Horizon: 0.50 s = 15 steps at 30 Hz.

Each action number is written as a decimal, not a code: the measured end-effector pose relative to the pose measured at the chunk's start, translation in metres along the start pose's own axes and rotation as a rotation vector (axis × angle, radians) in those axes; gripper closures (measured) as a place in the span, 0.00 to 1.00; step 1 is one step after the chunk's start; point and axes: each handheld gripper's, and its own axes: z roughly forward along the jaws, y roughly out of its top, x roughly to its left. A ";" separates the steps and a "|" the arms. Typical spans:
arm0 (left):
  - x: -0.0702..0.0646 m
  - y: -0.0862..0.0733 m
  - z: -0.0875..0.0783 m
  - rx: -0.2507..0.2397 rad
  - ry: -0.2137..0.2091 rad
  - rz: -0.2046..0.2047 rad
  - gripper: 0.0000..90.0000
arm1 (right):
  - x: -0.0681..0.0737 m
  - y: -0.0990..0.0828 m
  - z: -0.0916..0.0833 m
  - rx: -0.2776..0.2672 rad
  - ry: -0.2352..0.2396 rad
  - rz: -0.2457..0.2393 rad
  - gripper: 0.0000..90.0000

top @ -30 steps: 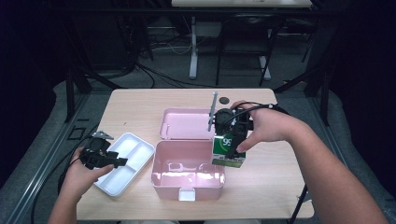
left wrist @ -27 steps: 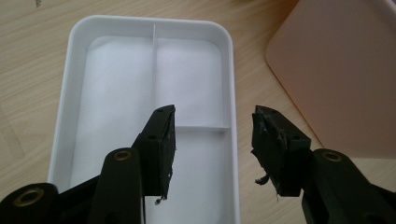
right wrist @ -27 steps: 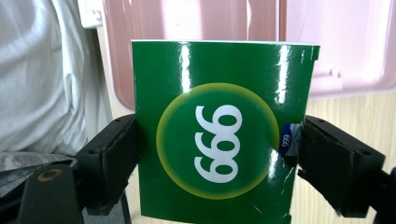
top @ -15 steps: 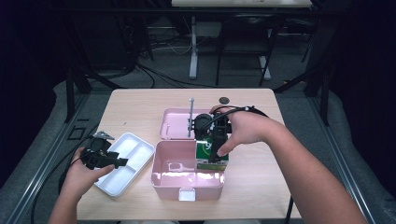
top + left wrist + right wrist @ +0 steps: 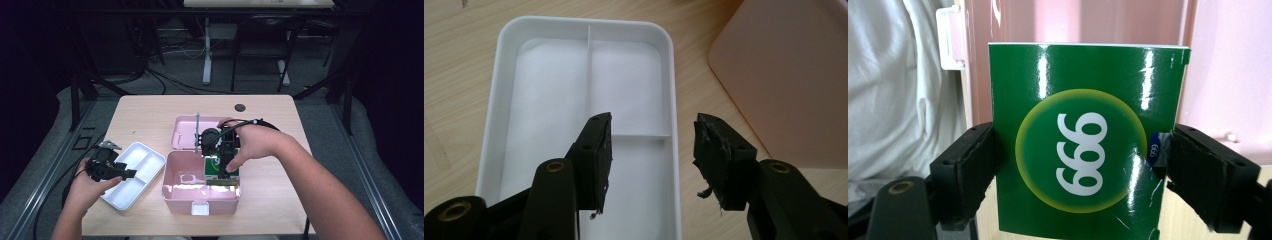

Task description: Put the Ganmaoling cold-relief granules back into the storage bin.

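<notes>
Packing step here: right gripper [image 5: 223, 161] clamped on green box [image 5: 1083, 140], lowering it into pink case's [image 5: 200, 202] right end, next just release, while left gripper [image 5: 651, 145] hangs open over white tray [image 5: 499, 100].

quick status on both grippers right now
left gripper: open, holding nothing, above the white tray.
right gripper: shut on the green box, over the pink box.

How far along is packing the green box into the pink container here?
Done: the pink container lies open. In hand: the right hand-held gripper clamps the green box over its right side, not yet released. Left: setting it down. The left hand-held gripper hangs open over the white tray.
</notes>
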 end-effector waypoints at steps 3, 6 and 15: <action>0.000 0.000 0.000 0.001 0.000 0.000 0.55 | -0.001 -0.003 0.007 0.003 0.006 0.003 0.18; -0.001 0.000 0.001 0.003 0.001 0.003 0.55 | -0.001 -0.005 0.015 0.023 -0.003 -0.009 0.18; -0.001 0.000 0.002 0.007 0.000 0.002 0.55 | -0.001 -0.004 0.023 0.013 -0.004 -0.019 0.18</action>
